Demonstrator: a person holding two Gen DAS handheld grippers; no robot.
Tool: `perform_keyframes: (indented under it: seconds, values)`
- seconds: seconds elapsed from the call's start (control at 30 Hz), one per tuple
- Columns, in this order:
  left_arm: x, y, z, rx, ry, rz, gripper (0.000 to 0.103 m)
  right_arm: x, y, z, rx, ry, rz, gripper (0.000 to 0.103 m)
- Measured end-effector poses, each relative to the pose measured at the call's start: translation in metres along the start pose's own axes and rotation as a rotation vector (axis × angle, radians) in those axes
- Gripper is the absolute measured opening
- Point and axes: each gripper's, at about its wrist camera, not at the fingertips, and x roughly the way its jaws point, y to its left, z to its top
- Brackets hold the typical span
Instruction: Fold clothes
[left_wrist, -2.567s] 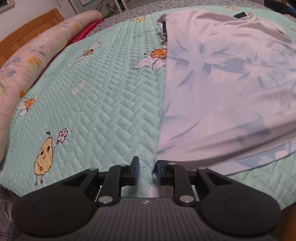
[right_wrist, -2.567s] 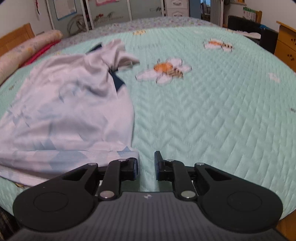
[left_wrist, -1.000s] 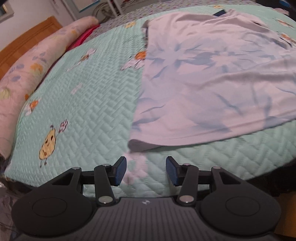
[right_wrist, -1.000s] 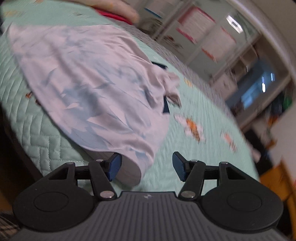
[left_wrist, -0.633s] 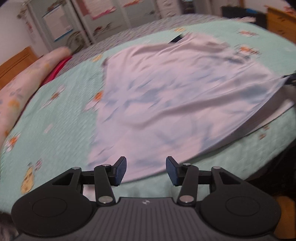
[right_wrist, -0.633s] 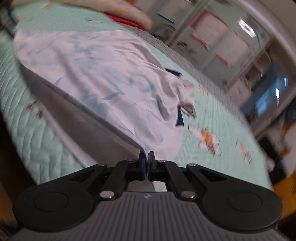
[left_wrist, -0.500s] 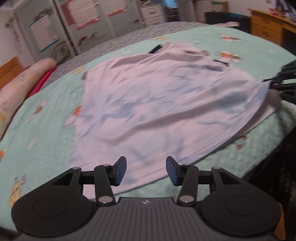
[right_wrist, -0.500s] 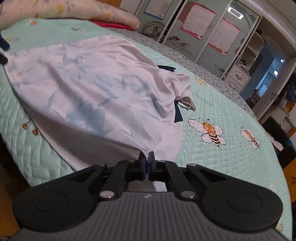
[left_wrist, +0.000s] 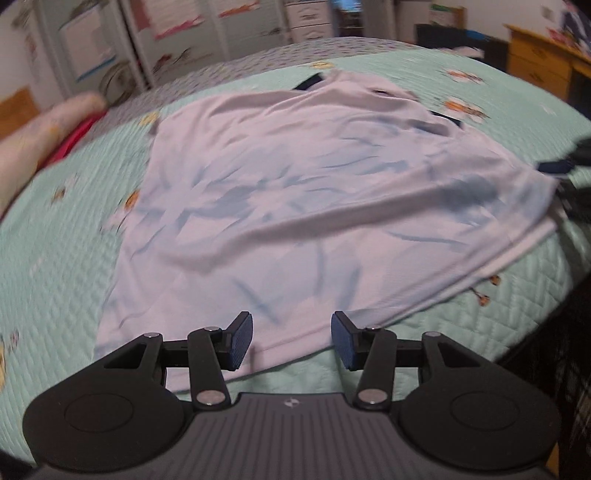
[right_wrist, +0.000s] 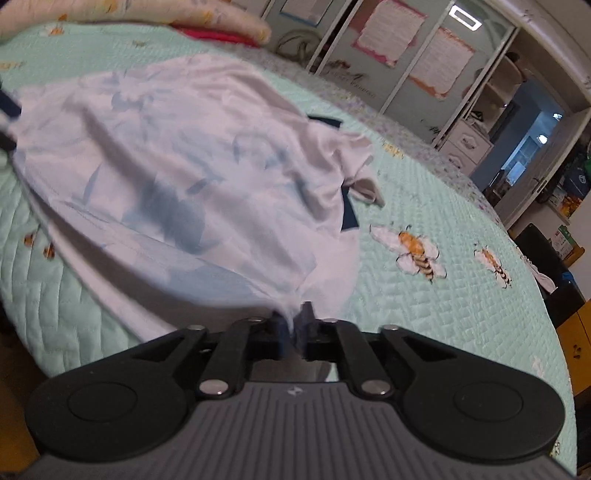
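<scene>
A pale lilac T-shirt (left_wrist: 314, 184) with a blue flower print lies spread on the mint quilted bed (left_wrist: 55, 258), collar at the far end. My left gripper (left_wrist: 291, 341) hovers open over the near hem, nothing between its pads. In the right wrist view my right gripper (right_wrist: 295, 328) has the hem corner of the shirt (right_wrist: 166, 166) drawn up in a taut peak between its nearly closed jaws, which are opening. That gripper (left_wrist: 565, 173) shows at the right edge of the left wrist view, at the shirt's lifted corner.
A long flowered pillow (left_wrist: 37, 140) and a red cloth lie along the far left of the bed. Wardrobe doors stand behind. A wooden dresser (left_wrist: 539, 62) is at the far right. The quilt (right_wrist: 461, 314) right of the shirt carries bee prints. The bed's near edge drops to dark floor.
My right gripper closed on the shirt's near hem corner and lifted it, so the hem now rises off the quilt. My left gripper, still open, swung from the shirt's left corner toward the hem's middle.
</scene>
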Motion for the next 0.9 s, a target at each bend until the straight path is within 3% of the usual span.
perform_keyframes:
  seconds: [0.03, 0.17, 0.37, 0.43, 0.53, 0.67, 0.77, 0.9]
  values:
    - [0.004, 0.005, -0.001, -0.011, 0.008, 0.003, 0.051, -0.001, 0.001, -0.002, -0.001, 0.005, 0.0, 0.034]
    - [0.021, 0.021, -0.003, -0.039, 0.045, 0.009, 0.051, -0.013, -0.006, -0.006, 0.044, 0.027, 0.01, 0.045]
    - [0.033, 0.041, 0.0, -0.079, 0.04, -0.001, 0.053, -0.039, -0.021, -0.002, 0.178, 0.031, 0.104, 0.048]
    - [0.038, 0.05, -0.001, -0.086, 0.032, 0.035, 0.057, -0.045, -0.023, 0.002, 0.225, 0.023, 0.13, 0.048]
    - [0.051, 0.075, -0.003, -0.154, 0.028, 0.09, 0.071, -0.046, -0.025, 0.012, 0.341, -0.001, 0.224, 0.048]
    - [0.038, 0.102, 0.002, -0.288, 0.016, 0.119, 0.059, -0.038, -0.02, 0.024, 0.505, -0.016, 0.432, 0.048]
    - [0.012, 0.098, 0.0, -0.279, -0.034, 0.092, 0.059, -0.032, 0.013, 0.033, 0.378, 0.004, 0.458, 0.047]
    - [-0.011, 0.073, -0.013, -0.22, -0.014, -0.017, 0.059, -0.023, 0.046, 0.037, 0.295, 0.038, 0.538, 0.047]
